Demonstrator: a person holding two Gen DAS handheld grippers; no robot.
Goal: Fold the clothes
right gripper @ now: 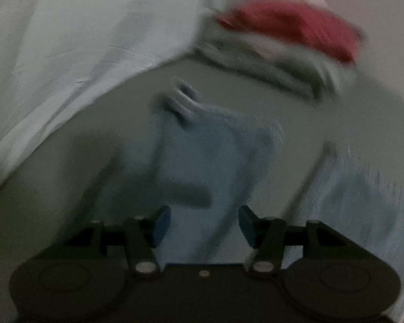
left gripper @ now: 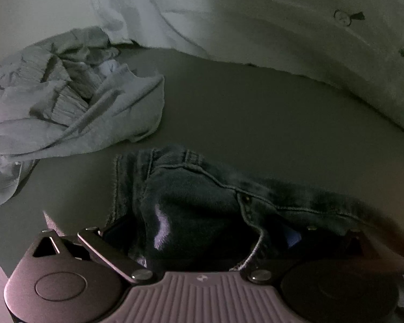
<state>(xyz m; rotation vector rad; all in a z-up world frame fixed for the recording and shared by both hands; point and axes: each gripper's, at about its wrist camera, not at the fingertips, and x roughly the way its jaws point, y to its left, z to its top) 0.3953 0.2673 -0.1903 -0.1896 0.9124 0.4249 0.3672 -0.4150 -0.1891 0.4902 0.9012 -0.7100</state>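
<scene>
Left gripper (left gripper: 202,231) clenched on dark jeans (left gripper: 202,196), bunched between its jaws, pinning them to the grey surface (left gripper: 242,113) for folding. Right gripper (right gripper: 204,226) released, pads apart above blurred blue cloth (right gripper: 210,148), gripping nothing. Crumpled pale garment (left gripper: 67,99) waits nearby.

The left gripper (left gripper: 202,231) has a dark body, round side discs, a ribbed grey centre plate, flat black linkage arms and silver screws beside the plate. The right gripper (right gripper: 204,226) is black, with blue pads (right gripper: 163,224) above its silver screws.
</scene>
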